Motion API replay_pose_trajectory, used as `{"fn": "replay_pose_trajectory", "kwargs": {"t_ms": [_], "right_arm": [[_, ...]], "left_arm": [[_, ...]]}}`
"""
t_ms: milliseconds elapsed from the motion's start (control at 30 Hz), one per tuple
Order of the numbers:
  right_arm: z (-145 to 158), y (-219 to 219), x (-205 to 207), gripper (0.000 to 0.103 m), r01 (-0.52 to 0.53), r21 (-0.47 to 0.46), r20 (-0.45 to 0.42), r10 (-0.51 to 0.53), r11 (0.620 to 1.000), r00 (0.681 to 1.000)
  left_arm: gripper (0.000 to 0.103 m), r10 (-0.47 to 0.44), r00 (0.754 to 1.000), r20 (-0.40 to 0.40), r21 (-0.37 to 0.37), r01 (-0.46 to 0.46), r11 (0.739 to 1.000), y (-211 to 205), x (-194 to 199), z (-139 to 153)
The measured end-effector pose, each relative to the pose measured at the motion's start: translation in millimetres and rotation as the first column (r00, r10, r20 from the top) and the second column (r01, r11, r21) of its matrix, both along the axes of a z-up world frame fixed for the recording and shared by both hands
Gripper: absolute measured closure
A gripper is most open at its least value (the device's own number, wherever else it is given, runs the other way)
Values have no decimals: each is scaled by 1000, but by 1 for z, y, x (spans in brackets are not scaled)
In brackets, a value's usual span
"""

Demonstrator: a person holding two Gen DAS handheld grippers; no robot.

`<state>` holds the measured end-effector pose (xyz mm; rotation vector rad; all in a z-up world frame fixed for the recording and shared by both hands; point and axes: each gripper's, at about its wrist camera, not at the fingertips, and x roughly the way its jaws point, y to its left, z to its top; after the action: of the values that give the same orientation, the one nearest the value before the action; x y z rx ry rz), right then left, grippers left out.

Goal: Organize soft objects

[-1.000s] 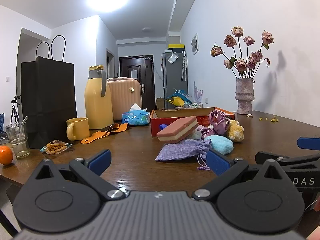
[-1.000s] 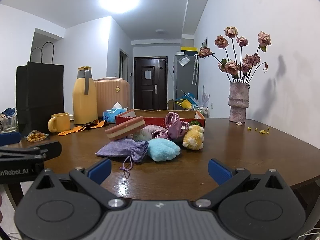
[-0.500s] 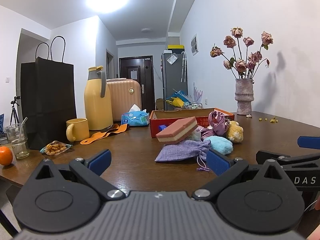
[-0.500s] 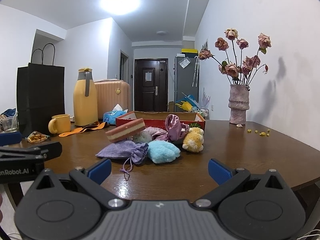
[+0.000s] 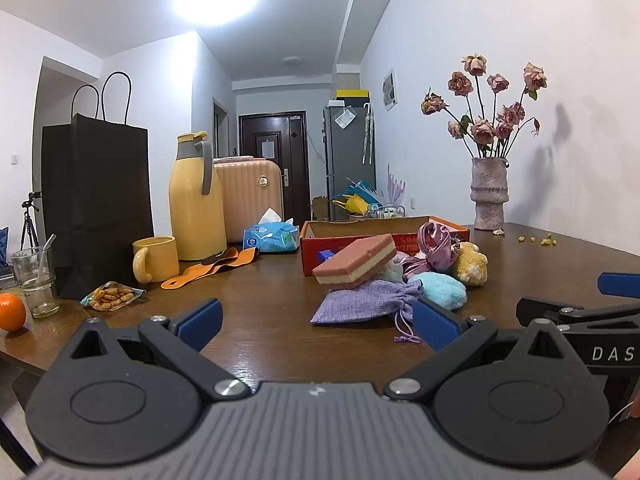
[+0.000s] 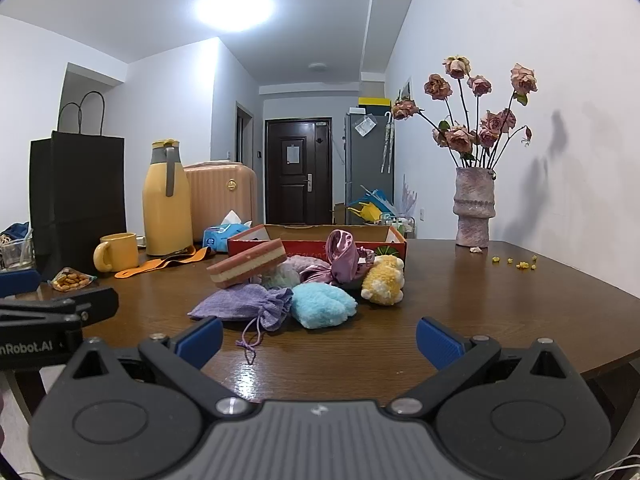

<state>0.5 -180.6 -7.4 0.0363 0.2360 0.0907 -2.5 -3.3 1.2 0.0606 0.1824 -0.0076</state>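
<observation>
You hold two grippers low at the near edge of a dark wooden table point(image 6: 500, 320), side by side and pointing at a small heap of soft things. Your left gripper point(image 5: 316, 322) has its blue-tipped jaws spread wide with nothing between them, and your right gripper point(image 6: 318, 338) is the same, wide and empty.

The heap sits mid-table, just in front of a shallow red cardboard box point(image 6: 304, 240) that looks like the place to put it. Nearest you lies a lilac drawstring pouch point(image 6: 240, 306), its cord trailing toward you. Touching its right side is a fluffy light-blue plush point(image 6: 322, 304). Behind that sits a yellow plush toy point(image 6: 384, 280), and beside it a bundle of shiny pink satin point(image 6: 340, 260). A pink-and-cream sponge block point(image 6: 248, 266) leans tilted across the back of the pouch.

To start well, take the items on top or at the front first. The sponge block rests on the pouch, so pulling the pouch out from under it would likely tip the block. Grip the pouch by its body, not its cord, and close gently, since everything here will squash.

Off to the left, well apart, stand a yellow mug point(image 6: 116, 252) and a yellow flask point(image 6: 166, 200); keep your left gripper away from them
</observation>
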Motion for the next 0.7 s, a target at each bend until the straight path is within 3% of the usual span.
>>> {"fn": "replay_pose_trajectory", "kwargs": {"t_ms": [700], "right_arm": [[-3, 2, 1, 0, -7, -3, -10, 7, 1000, 1000]], "left_arm": [[0, 1, 1000, -6, -1, -1, 1000, 0, 1, 0]]}}
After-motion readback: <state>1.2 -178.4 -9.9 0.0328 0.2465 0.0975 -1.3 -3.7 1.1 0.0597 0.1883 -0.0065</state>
